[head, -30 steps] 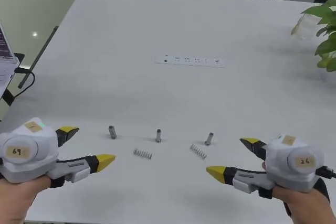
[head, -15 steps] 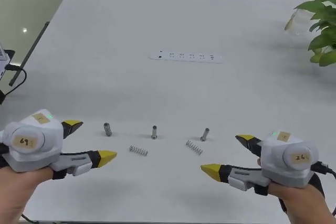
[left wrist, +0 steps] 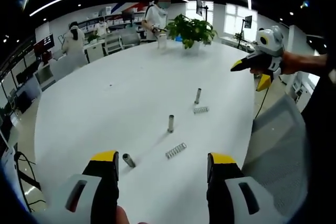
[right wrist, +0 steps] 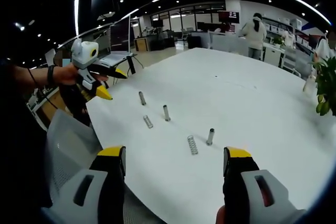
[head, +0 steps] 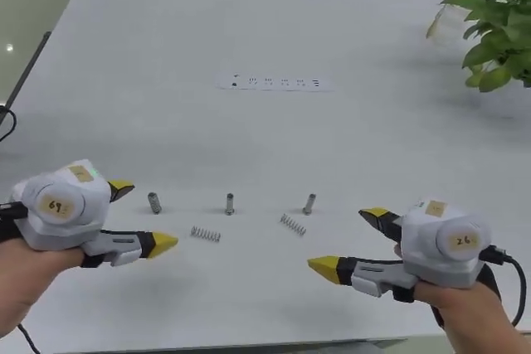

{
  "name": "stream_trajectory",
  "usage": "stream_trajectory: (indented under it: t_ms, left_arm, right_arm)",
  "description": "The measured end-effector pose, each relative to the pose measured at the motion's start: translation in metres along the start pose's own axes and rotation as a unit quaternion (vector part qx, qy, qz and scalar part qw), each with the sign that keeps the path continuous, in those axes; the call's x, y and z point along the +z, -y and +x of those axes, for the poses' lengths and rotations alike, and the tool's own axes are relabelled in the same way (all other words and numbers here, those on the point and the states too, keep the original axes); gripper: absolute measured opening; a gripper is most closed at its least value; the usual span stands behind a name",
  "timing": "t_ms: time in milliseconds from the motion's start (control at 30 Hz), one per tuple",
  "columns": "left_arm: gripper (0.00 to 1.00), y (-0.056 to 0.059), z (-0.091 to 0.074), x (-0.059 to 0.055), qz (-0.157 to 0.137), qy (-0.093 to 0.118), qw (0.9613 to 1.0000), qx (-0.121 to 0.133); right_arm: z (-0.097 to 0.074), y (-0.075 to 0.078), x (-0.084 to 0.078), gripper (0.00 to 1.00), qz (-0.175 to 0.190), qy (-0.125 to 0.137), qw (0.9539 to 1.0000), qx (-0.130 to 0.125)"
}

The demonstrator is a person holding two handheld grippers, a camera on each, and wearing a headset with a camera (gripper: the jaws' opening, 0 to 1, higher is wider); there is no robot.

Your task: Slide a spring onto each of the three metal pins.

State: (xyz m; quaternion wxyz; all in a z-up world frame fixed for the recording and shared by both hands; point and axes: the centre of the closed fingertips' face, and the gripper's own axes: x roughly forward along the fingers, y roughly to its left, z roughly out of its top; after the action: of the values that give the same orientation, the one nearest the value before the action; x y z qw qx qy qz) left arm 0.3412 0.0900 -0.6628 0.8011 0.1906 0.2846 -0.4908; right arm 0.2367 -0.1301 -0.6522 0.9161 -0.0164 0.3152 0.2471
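Note:
Three short metal pins stand in a row on the white table: left pin (head: 154,203), middle pin (head: 230,203), right pin (head: 309,203). The left pin looks thicker, as if ribbed. Two loose springs lie just in front of the row, one (head: 205,235) left of centre and one (head: 292,224) nearer the right pin. My left gripper (head: 143,215) hovers open beside the left pin. Its own view shows the pins (left wrist: 170,123) and a spring (left wrist: 176,150) ahead of the jaws. My right gripper (head: 348,240) is open, to the right of the right pin, holding nothing. A spring (right wrist: 191,145) lies ahead of it.
A white power strip (head: 275,83) lies flat on the table farther back. A potted plant (head: 489,6) stands at the far right corner. The table's front edge (head: 249,344) runs just below both grippers. People stand in the room behind the table.
The head camera has shifted, so the whole picture slid left and up. Both grippers stay open in about the same places beside the pins. Pins and springs have not moved.

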Motion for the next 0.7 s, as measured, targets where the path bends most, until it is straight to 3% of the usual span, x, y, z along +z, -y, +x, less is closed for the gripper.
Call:
stream_trajectory:
  t_ms: [200, 333, 700]
  left_arm:
    - [0.61, 0.006, 0.012, 0.004, 0.023, -0.006, 0.9994, -0.025]
    - [0.60, 0.011, 0.022, 0.000, 0.045, -0.020, 0.9980, -0.040]
    - [0.58, 0.016, 0.047, -0.002, 0.065, -0.035, 0.9949, -0.069]
  right_arm:
    - [-0.003, 0.000, -0.001, 0.75, 0.005, 0.000, 1.0000, -0.005]
    - [-0.004, -0.001, 0.002, 0.74, 0.007, 0.002, 0.9999, -0.008]
    - [-0.006, -0.003, 0.004, 0.74, 0.012, 0.006, 0.9998, -0.011]
